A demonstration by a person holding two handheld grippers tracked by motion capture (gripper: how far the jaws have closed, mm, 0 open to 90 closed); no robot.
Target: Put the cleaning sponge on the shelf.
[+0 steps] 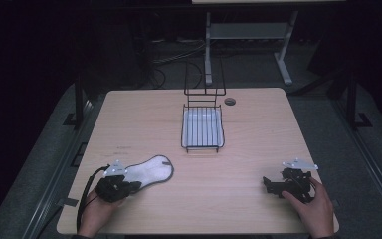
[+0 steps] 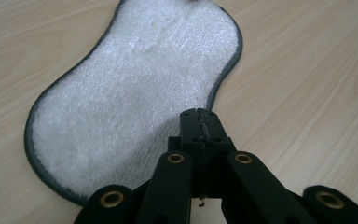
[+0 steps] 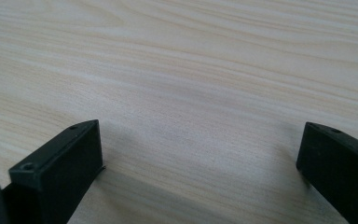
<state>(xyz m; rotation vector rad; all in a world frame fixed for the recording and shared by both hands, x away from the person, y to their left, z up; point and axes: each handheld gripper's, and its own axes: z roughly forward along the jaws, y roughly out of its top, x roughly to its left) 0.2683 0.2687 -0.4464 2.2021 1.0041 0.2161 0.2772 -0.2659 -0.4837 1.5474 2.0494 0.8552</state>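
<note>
A white fluffy cloth (image 1: 151, 171) with a dark sewn edge lies flat on the wooden table (image 1: 238, 149) at the front left. My left gripper (image 1: 132, 185) is shut, and its joined tips rest at the near edge of the cloth. In the left gripper view the left gripper (image 2: 200, 116) has its jaws pressed together right where the cloth (image 2: 135, 84) has its dark border; I cannot tell whether they pinch it. At the front right my right gripper (image 1: 267, 185) points left and stands open. The right gripper (image 3: 200, 140) has only bare wood between its jaws.
A black wire rack (image 1: 202, 148) with a white tray under it stands at the middle back of the table, its tall wire end at the far edge. A small round grommet (image 1: 230, 101) sits beside it. Dark floor and a desk frame lie beyond.
</note>
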